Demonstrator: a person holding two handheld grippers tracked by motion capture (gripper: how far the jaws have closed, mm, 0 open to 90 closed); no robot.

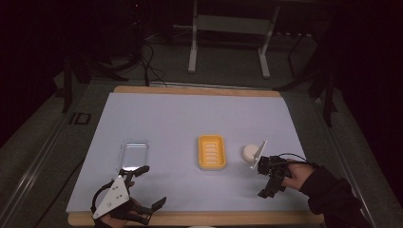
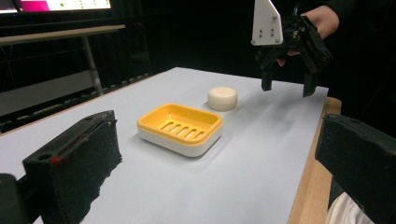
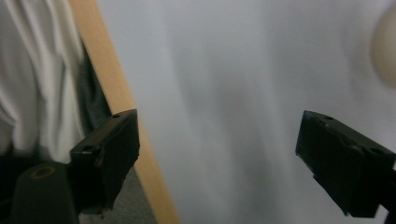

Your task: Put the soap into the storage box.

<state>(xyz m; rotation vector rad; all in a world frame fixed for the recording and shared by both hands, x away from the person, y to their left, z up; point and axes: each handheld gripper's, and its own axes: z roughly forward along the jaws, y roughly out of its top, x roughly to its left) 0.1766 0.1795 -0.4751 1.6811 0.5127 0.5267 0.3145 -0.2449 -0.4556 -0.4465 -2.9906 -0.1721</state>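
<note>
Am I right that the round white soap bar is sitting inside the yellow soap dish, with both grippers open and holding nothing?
Not quite. The soap bar lies on the white table cover beside the yellow soap dish, apart from it, as the high view shows. The rest holds: the left gripper and right gripper are open and hold nothing.

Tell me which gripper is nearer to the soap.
Right. The right gripper hovers just beside the soap, on its near right. The left gripper is far off at the table's near left corner, beyond the yellow dish, next to the clear lid.
</note>
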